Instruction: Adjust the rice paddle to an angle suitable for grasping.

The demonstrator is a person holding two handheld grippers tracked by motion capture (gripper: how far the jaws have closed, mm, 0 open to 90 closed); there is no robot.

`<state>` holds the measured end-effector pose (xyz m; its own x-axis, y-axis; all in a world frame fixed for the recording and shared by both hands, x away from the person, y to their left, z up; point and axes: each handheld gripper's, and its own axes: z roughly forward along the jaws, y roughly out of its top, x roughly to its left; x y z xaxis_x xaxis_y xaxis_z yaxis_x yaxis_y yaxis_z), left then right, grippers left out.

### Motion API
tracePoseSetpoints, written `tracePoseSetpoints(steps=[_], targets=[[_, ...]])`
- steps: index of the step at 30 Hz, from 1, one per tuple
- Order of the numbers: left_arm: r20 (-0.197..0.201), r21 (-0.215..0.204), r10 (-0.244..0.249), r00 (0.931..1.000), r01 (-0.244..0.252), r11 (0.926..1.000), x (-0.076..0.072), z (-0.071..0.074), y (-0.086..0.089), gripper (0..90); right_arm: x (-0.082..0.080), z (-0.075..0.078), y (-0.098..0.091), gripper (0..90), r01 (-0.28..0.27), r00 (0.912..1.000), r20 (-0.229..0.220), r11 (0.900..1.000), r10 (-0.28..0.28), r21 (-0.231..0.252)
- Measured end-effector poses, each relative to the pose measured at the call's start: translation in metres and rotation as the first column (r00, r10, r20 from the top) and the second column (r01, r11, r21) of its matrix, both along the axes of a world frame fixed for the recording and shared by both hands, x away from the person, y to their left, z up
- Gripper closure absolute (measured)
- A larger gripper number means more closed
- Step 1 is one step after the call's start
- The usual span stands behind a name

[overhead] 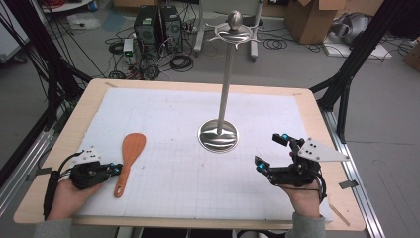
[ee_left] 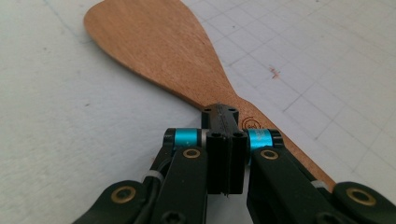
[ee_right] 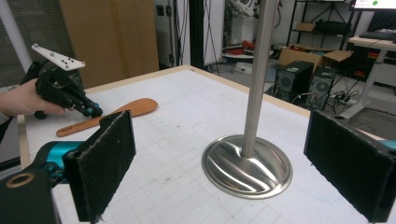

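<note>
Left gripper (ee_left: 225,140) jaws together, tips just above the wooden spatula (ee_left: 163,51) handle; right gripper (overhead: 275,150) spread wide beside the metal stand (overhead: 218,135); left should open and straddle the handle before squeezing.

Markings: no legible text.
Round stamped mark on the wooden spatula (ee_left: 163,60) handle, just beyond the closed fingertips (ee_left: 223,122); unreadable.
</note>
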<state>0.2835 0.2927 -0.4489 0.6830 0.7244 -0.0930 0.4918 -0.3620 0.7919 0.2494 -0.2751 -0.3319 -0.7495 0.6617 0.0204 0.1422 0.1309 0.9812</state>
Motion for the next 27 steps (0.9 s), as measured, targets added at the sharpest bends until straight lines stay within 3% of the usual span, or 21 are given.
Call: tracePoseSetpoints(steps=[18,23,25,26,27], targets=[[0.001,0.002,-0.089,0.9960,0.089,0.9960,0.006,0.000,-0.045,89.5,0.001,-0.004,0.001,7.7,-0.002,0.9999,-0.014,0.9999,0.002,-0.013],[0.009,0.008,-0.101,0.9949,0.101,0.9949,0.010,0.002,-0.050,89.5,0.000,-0.004,0.002,7.7,0.003,0.9999,-0.012,0.9998,-0.004,-0.022],[0.032,-0.006,-0.084,0.9960,0.084,0.9964,0.015,0.007,-0.049,89.5,-0.003,-0.003,0.000,7.7,0.014,0.9999,-0.003,0.9996,-0.014,-0.026],[0.055,-0.043,-0.071,0.9960,0.073,0.9964,0.018,0.013,-0.051,89.5,-0.004,-0.003,-0.002,7.7,0.019,0.9998,0.005,0.9995,-0.019,-0.026],[0.055,-0.043,-0.071,0.9960,0.073,0.9964,0.018,0.013,-0.051,89.5,-0.004,-0.003,-0.002,7.7,0.019,0.9998,0.005,0.9995,-0.019,-0.026]])
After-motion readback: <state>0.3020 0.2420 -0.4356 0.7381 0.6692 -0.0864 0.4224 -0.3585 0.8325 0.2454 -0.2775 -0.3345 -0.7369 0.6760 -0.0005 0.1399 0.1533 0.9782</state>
